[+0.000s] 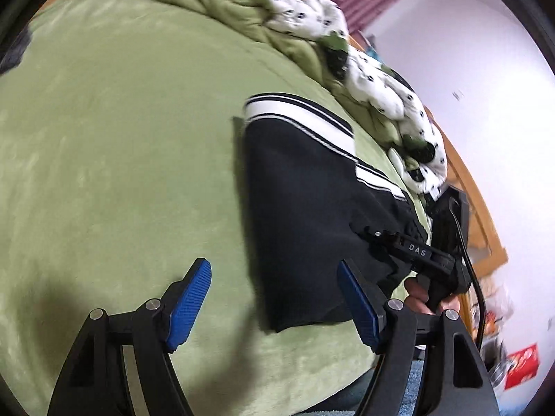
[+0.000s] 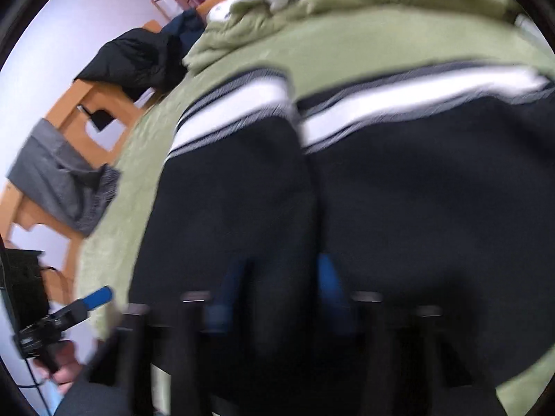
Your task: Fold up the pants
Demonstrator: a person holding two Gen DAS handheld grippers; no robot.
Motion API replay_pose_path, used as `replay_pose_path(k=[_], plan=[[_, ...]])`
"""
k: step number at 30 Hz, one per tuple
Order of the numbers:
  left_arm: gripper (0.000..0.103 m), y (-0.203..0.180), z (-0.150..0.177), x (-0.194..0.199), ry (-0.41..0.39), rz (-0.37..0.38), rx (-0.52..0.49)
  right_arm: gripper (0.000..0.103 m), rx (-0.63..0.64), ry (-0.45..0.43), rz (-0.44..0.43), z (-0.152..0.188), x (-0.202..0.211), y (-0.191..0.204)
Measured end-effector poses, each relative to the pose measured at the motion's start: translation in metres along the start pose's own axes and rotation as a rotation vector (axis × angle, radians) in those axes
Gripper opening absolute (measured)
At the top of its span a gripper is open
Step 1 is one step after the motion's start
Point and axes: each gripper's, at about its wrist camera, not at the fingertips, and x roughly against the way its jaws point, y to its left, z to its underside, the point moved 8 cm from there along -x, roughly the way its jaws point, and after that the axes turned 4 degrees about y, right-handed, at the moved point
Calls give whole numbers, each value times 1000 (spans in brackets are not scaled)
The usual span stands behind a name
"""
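The black pants (image 1: 305, 208) with a white side stripe lie folded on the green blanket (image 1: 121, 138). My left gripper (image 1: 274, 298) is open and empty, held just above the blanket at the pants' near left edge. In the blurred right wrist view the pants (image 2: 399, 208) fill the frame. My right gripper (image 2: 281, 291) has black cloth between its blue pads (image 2: 329, 284) and seems to grip it. The right gripper also shows in the left wrist view (image 1: 378, 234), at the pants' right edge. The left gripper shows in the right wrist view (image 2: 99, 296) at the lower left.
A crumpled green and white spotted quilt (image 1: 312, 31) lies along the far side of the bed. A wooden bed frame (image 2: 79, 111) carries a black jacket (image 2: 138, 59) and grey clothes (image 2: 59, 176). A white wall (image 1: 468, 69) stands at the right.
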Motion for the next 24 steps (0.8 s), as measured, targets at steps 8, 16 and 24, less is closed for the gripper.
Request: replay_pose_path(k=[8, 16, 24], plan=[[73, -14, 7, -23, 35, -33, -57, 11, 65, -231, 34, -35, 81, -1], [73, -58, 11, -62, 122, 22, -161, 10, 118, -357, 361, -64, 183, -87], [73, -100, 35, -86, 209, 58, -303, 8, 26, -255, 570, -33, 164, -214]])
